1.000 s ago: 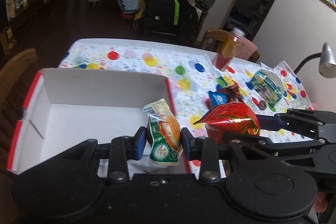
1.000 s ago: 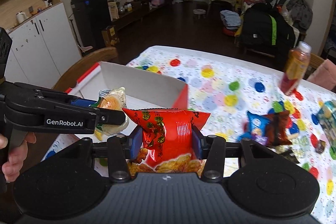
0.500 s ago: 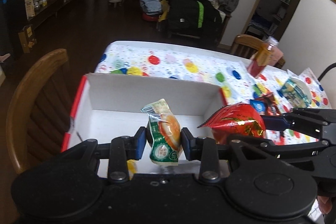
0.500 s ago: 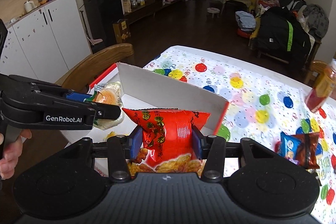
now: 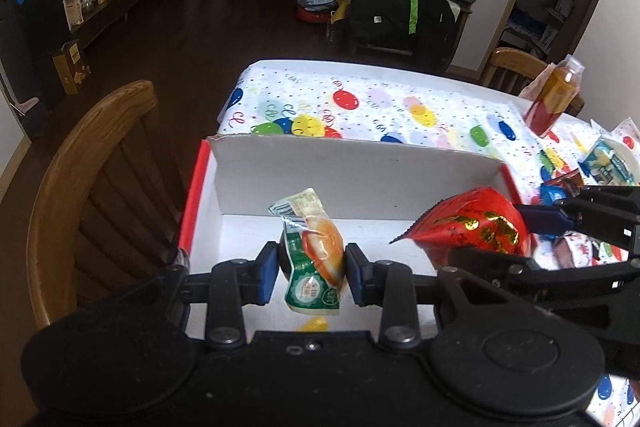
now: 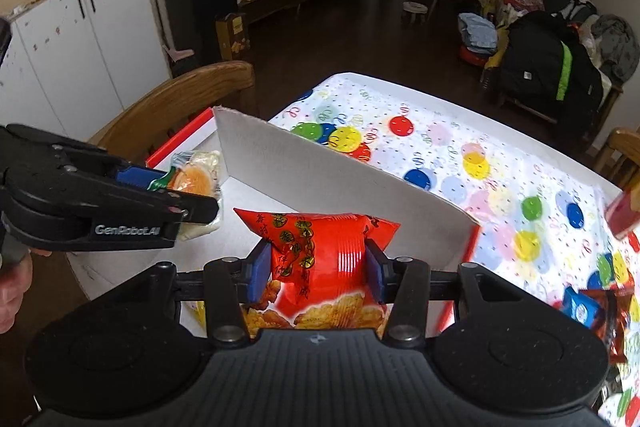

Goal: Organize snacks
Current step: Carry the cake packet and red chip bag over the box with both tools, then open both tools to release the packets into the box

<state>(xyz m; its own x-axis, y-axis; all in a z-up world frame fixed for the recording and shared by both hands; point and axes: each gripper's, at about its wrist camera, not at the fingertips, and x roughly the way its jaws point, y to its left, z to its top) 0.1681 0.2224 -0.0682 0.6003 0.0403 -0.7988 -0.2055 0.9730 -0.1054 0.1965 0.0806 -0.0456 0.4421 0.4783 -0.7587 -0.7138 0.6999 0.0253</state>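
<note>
The left gripper (image 5: 311,273) has its fingers clenched on a green-and-white snack packet (image 5: 316,259), held upright over the white inside of an open box (image 5: 360,175) with red outer walls. At about 3 o'clock from it in the left wrist view, the right gripper (image 6: 313,275) grasps a red chip bag (image 6: 320,259) across its middle — the bag hangs above the box's right half, its top edge just beside the far wall. A small yellow item (image 5: 314,325) lies on the box floor beneath the packet. The box sits at the near-left corner of a counter (image 6: 440,147) under a balloon-print cloth. Toward 2 o'clock stand a bottle (image 5: 554,99) and loose blue and dark wrappers (image 6: 592,307). A wooden chair (image 5: 92,187) stands at 9 o'clock.
</note>
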